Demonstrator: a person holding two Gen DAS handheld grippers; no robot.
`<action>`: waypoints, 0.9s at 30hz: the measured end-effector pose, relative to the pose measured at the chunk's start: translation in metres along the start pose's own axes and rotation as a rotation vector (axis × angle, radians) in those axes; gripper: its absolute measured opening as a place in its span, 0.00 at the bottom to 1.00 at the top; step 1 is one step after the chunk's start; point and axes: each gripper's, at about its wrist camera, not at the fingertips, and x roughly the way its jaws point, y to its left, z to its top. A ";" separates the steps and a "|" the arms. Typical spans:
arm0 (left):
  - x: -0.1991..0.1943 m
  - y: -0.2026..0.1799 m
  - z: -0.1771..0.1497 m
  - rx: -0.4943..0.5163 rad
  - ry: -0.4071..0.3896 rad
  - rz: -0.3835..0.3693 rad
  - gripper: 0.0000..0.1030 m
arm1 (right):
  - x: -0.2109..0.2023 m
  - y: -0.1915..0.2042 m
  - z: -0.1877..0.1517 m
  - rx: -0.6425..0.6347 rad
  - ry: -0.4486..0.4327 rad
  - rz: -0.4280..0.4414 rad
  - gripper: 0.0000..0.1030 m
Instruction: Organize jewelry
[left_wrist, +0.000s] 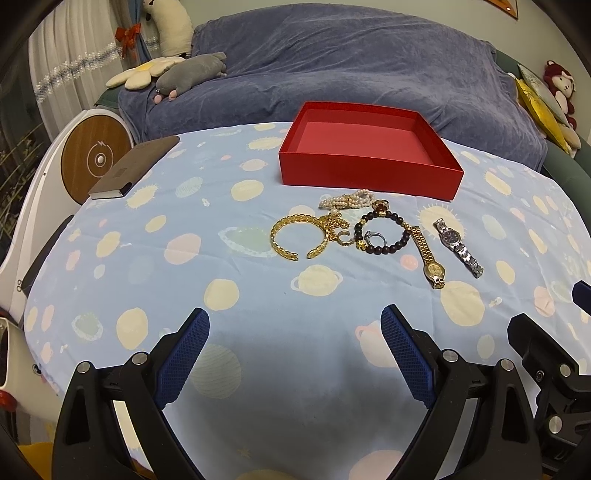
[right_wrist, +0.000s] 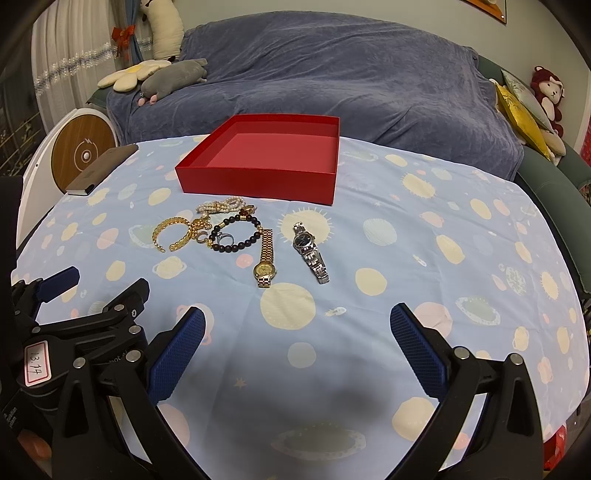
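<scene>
While your left gripper (left_wrist: 295, 325) hangs over the planet-print cloth (left_wrist: 166, 280) with its blue pads spread wide and nothing between them, its camera puts the jewelry dead ahead: gold cuff bracelet (left_wrist: 297, 234), pearl strand (left_wrist: 347, 199), dark bead bracelet (left_wrist: 384, 230) with a small silver ring (left_wrist: 376, 238) lying inside its loop, then the gold watch (left_wrist: 428, 254) and silver watch (left_wrist: 458, 245) side by side but apart. All of it sits just in front of the red box (left_wrist: 369, 155), which has nothing in it. You also catch the edge of your right gripper (left_wrist: 543, 362) at the far right. Over in the right wrist view, that gripper (right_wrist: 297, 326) is just as wide open and holding nothing, the jewelry slides left of centre, and only here do you see the white label (right_wrist: 37, 363) on the left tool's body.
</scene>
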 end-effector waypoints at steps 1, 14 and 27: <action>0.001 0.000 0.000 0.001 0.005 0.000 0.89 | 0.000 0.000 0.000 0.000 0.002 0.001 0.95; 0.018 0.006 0.008 -0.008 0.012 -0.010 0.90 | 0.038 -0.019 0.014 0.053 0.004 0.012 0.95; 0.062 0.021 0.024 -0.042 0.055 -0.044 0.90 | 0.117 -0.025 0.042 0.085 0.099 0.039 0.59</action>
